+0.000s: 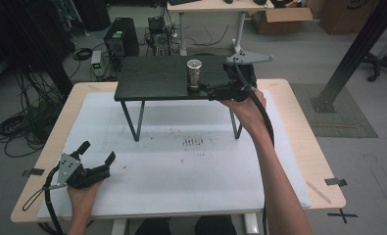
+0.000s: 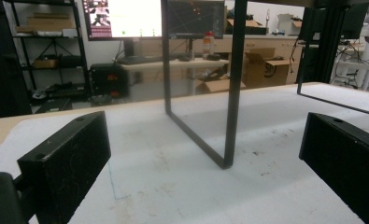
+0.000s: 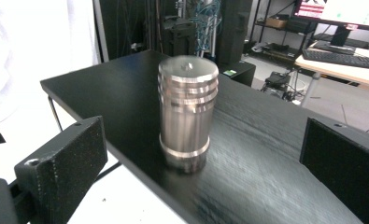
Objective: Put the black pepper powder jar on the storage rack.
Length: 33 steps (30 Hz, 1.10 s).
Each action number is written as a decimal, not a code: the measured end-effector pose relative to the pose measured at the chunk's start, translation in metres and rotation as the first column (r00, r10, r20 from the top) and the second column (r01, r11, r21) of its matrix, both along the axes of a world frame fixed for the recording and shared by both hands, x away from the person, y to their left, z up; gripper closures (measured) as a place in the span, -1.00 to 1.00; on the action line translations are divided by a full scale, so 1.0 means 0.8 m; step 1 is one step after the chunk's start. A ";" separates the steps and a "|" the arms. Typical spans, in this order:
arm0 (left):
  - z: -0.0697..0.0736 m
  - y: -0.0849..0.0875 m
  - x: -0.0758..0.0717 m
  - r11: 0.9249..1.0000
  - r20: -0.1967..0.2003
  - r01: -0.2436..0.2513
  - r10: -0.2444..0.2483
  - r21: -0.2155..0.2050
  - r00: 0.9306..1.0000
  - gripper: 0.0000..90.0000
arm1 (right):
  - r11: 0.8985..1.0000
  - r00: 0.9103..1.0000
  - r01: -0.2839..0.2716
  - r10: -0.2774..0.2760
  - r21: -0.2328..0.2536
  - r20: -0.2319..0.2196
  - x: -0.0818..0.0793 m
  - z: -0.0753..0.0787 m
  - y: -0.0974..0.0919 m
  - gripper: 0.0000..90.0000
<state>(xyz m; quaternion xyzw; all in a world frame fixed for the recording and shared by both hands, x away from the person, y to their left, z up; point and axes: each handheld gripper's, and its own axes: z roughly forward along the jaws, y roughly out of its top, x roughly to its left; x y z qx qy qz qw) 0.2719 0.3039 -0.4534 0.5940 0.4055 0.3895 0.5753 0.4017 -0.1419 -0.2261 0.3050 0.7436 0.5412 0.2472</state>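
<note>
Resting low on the white mat [image 1: 191, 171], near the front edge: left gripper [image 1: 97, 152], jaws spread wide, holding nothing, bare mat lying ahead. Farther off, standing upright near the front edge of the black shelf [image 1: 152, 78]: metal cylinder [image 1: 194, 73]. Flanking it without touching: right gripper [image 1: 206, 90], jaws parted. Blurring slightly in the right gripper view: cylinder rim.

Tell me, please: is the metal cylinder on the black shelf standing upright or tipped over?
Upright. The metal cylinder stands on its flat base on the black shelf, round top facing up, between the open jaws of the right claw.
</note>
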 end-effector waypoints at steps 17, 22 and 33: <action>0.000 0.000 0.000 1.000 0.000 -0.001 0.001 0.003 1.000 -0.95 | 0.998 0.998 0.058 -0.059 0.024 0.030 -0.053 -0.046 -0.040 -0.99; 0.000 0.000 0.000 1.000 -0.001 -0.001 0.001 0.002 1.000 -0.95 | 0.996 0.996 0.079 -0.080 0.037 0.043 -0.067 -0.064 -0.049 -0.99; 0.000 0.000 0.000 1.000 -0.003 -0.001 0.001 0.003 1.000 -0.94 | 0.989 0.989 0.135 -0.138 0.063 0.046 -0.090 -0.110 -0.073 -0.98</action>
